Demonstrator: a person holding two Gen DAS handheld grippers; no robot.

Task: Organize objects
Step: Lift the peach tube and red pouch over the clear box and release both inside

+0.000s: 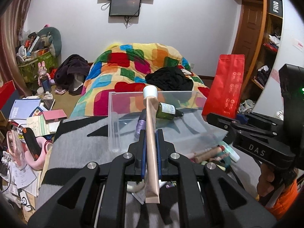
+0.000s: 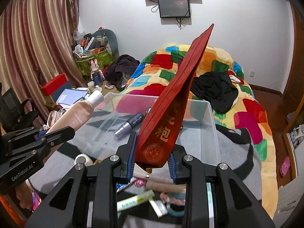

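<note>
Both hands are up over the bed (image 1: 79, 133), its near end under a grey and black blanket (image 2: 237, 152); the left gripper (image 1: 151, 133) is clamped tight on a beige tube (image 1: 151, 152), white cap pointing up toward the room; the right gripper (image 2: 153, 152) pinches the bottom edge of a red pouch (image 2: 171, 104), which stands tall and tilted; between and beyond them sits a clear plastic bin (image 2: 210, 117) on the blanket, with a purple tube (image 2: 129, 125) and a green bottle (image 1: 165, 111) lying inside; small toiletries are scattered along the bed's near edge; further back, a patchwork quilt (image 1: 133, 60) with dark clothes on it; a white wall, two screens (image 1: 125, 5), pink curtains (image 2: 34, 47) at left, cluttered floor beside the bed.
</note>
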